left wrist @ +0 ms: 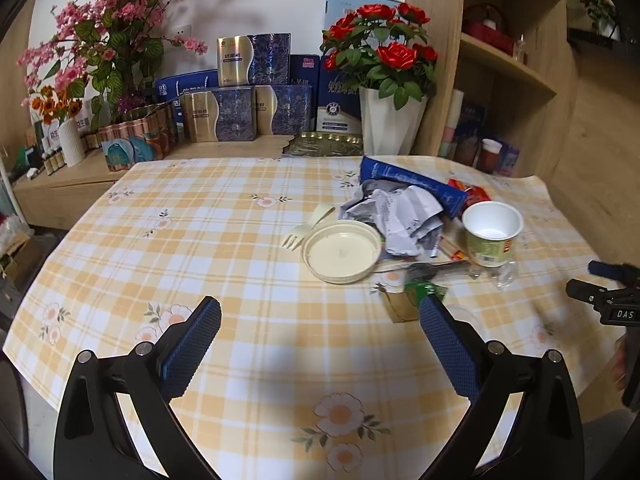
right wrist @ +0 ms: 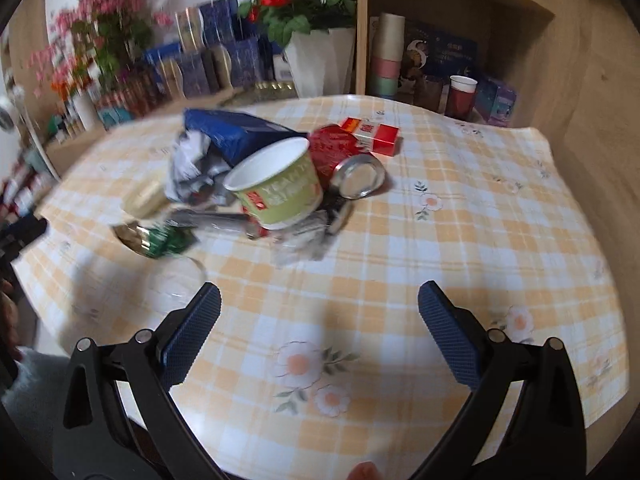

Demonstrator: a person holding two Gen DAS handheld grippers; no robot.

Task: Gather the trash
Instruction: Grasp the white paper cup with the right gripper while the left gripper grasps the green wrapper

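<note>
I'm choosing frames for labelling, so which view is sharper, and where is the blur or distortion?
Left wrist view: mostly sharp; the cream lid and green paper cup are crisp, only the green wrapper smears. Right wrist view: motion-blurred, worst over the gift boxes. Both show fisheye bending at the tablecloth edges.

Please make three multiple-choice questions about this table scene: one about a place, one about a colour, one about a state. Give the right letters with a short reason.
1. Where does the plastic fork lie?
A. inside the paper cup
B. on the tablecloth beside the round lid
C. on the shelf

2. What colour is the outside of the paper cup?
A. mostly green
B. black
C. purple

3. How is the left gripper?
A. shut on the fork
B. shut on the lid
C. open, holding nothing

Answers: B, the fork rests just left of the round lid; A, the cup wall is green with a red patch; C, its jaws stand wide apart over bare tablecloth.
</note>
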